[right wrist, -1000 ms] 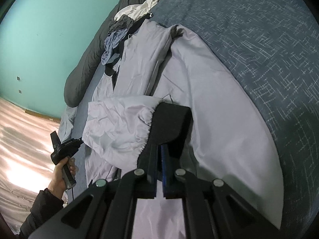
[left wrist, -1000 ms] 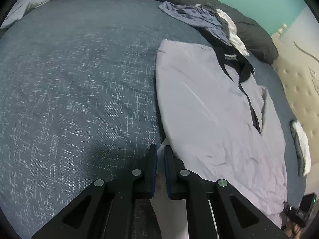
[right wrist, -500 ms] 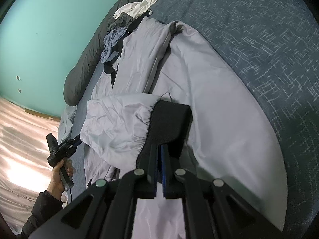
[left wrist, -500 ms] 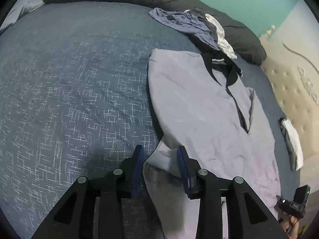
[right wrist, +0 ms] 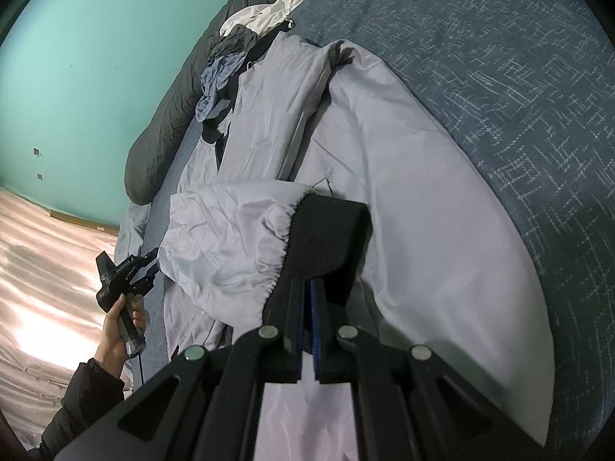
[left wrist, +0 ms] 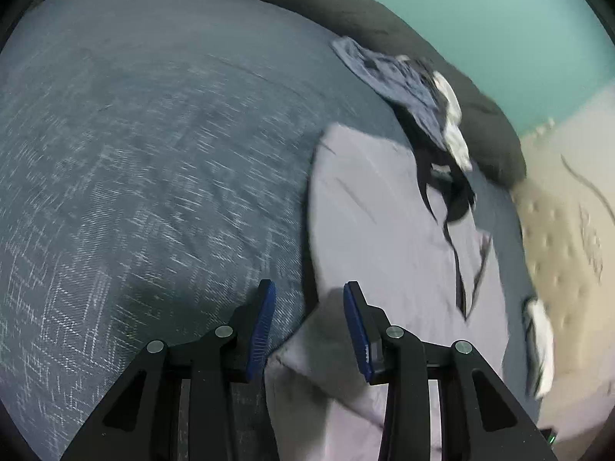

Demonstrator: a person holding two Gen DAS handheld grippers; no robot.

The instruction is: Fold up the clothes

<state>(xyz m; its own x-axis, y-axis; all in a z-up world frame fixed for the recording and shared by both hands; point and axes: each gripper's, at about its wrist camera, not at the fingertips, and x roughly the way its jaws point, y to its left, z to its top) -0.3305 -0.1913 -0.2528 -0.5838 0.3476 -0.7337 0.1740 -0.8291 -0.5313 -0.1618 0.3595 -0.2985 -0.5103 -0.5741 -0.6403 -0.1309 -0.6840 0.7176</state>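
The pale lilac jacket (right wrist: 403,176) lies spread across the bed (right wrist: 519,77), its body flat on the dark blue cover with the collar end toward the far pillow side. One sleeve (right wrist: 226,238) is folded back over the jacket's body, and its black knit cuff (right wrist: 330,234) is pinched in my right gripper (right wrist: 307,288), whose jaws are closed tight on it with only a sliver of blue pad showing between them. In my left wrist view the same jacket (left wrist: 384,230) stretches away to the right of center, black trim running down its open front. My left gripper (left wrist: 309,307) stands wide apart, jaws empty; a rumpled corner of the jacket's edge lies below and between the blue pads (left wrist: 261,326), though I cannot tell whether it touches them. This view is blurred.

In the right wrist view my left hand (right wrist: 123,326) holds that gripper's handle beside the bed's edge, a dark puffy sleeve (right wrist: 77,403) at the wrist. Beyond the jacket's collar sits a small heap of other clothes: a blue-grey garment (right wrist: 215,84) and a white one (right wrist: 269,11), resting against a long dark grey bolster (right wrist: 173,115) along the teal wall (right wrist: 96,57). A beige tufted headboard (left wrist: 557,249) shows at the right of the left view.
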